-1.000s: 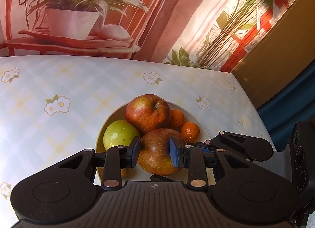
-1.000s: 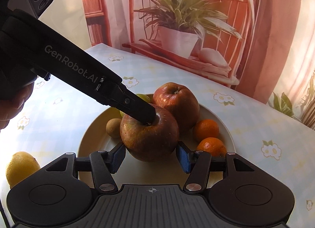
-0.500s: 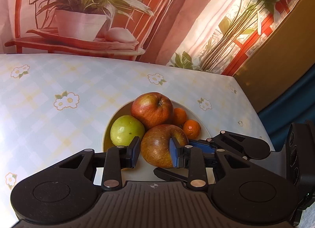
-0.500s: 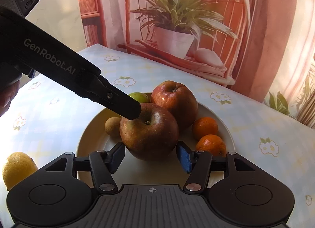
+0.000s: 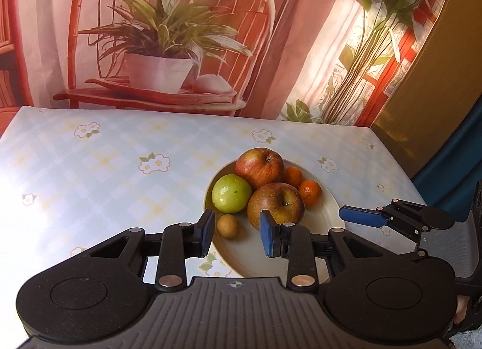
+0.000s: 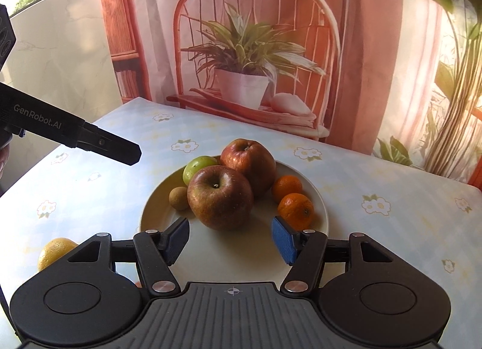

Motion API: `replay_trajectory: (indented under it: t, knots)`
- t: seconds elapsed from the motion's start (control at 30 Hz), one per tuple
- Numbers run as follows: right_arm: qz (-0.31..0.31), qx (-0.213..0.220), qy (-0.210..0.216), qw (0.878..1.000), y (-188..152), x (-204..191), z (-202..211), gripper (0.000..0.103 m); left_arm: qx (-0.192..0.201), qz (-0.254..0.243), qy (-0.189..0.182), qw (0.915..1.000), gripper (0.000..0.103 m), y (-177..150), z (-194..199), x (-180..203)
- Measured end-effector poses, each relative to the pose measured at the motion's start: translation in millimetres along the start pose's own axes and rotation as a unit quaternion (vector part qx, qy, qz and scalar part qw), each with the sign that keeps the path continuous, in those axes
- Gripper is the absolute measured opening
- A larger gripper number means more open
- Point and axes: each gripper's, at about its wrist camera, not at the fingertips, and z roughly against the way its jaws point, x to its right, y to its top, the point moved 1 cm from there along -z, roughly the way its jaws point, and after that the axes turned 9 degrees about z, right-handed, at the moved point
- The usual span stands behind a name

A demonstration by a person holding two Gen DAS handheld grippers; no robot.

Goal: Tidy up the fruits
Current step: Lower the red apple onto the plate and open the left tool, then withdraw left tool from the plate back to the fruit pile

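A cream plate (image 6: 241, 254) holds a dark red apple (image 6: 220, 197) at the front and a second red apple (image 6: 248, 162) behind it. With them lie a green apple (image 6: 198, 166), a small brown fruit (image 6: 179, 197) and two tangerines (image 6: 296, 210). My right gripper (image 6: 232, 239) hovers just short of the front apple, its jaws opening and nothing between them. My left gripper (image 5: 237, 233) hangs over the plate's (image 5: 328, 222) near left rim, jaws narrowly apart and empty, with the brown fruit (image 5: 228, 226) below them. A lemon (image 6: 55, 251) lies on the table left of the plate.
The table has a pale checked cloth with flower prints (image 5: 153, 163). Behind it hangs a printed backdrop of a potted plant on a chair (image 6: 244, 84). The left gripper's dark finger (image 6: 120, 153) reaches in over the table at left. The table's right edge (image 5: 400, 168) is close to the plate.
Both grippers have drawn back and upward from the plate. The left finger has come off the front apple's top. The right jaws have widened and left that apple on the plate.
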Motion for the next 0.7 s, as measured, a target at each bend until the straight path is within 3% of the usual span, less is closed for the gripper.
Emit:
replay_trajectory:
  t: [0.37,0.7]
  knots:
    - [-0.013,0.014,-0.037,0.999,-31.9,-22.6,47.3,0.057,0.028,-0.07,0.028,0.9967,0.033,-31.0,37.7,9.5]
    - [-0.039,0.027,-0.06,0.997,-55.6,-37.8,79.9,0.057,0.043,-0.08,0.034,0.9953,0.034,-43.0,57.6,8.3]
